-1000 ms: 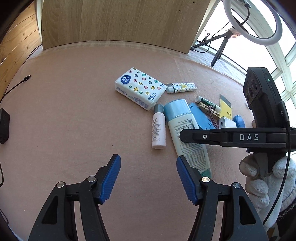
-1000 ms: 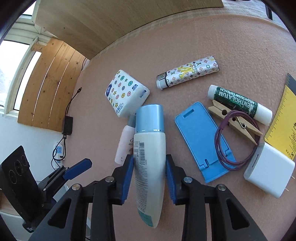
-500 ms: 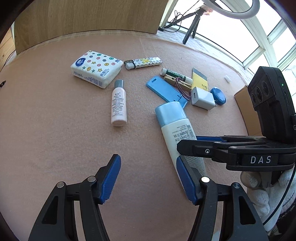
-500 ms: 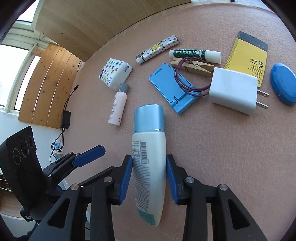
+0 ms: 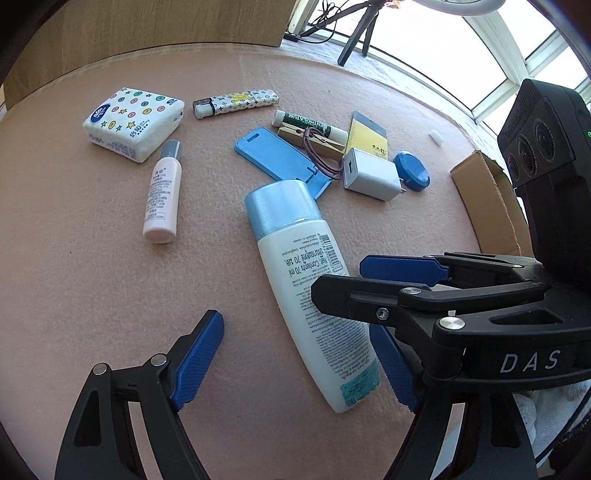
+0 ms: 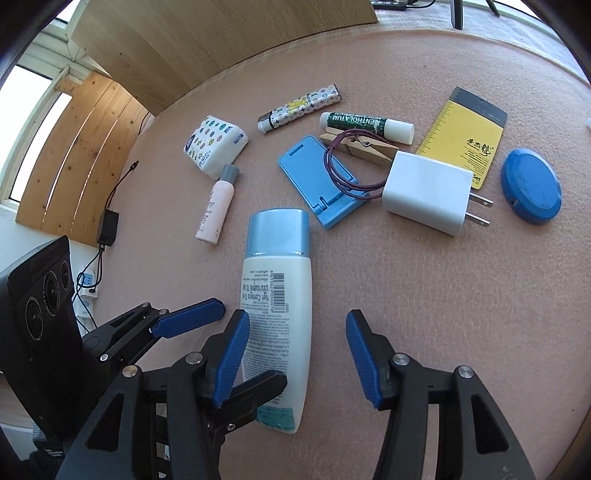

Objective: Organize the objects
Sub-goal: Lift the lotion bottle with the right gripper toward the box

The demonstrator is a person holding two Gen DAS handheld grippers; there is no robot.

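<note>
A white lotion bottle with a light blue cap lies flat on the pink felt table. My right gripper is open around its lower half, no longer gripping; it also shows in the left wrist view. My left gripper is open, its fingers either side of the bottle's base. Behind lie a small pink bottle, a tissue pack, a patterned lighter, a blue phone stand, a lip balm tube, a clothespin, a white charger, a yellow notepad and a blue round lid.
A cardboard box stands at the right edge of the table. A wooden panel rises behind the table. A tripod stands by the window. A black adapter and cable hang off the table's left side.
My right gripper has carried the lotion bottle toward the near side, laid it on the table and opened. The left gripper stays open, now straddling the bottle's base.
</note>
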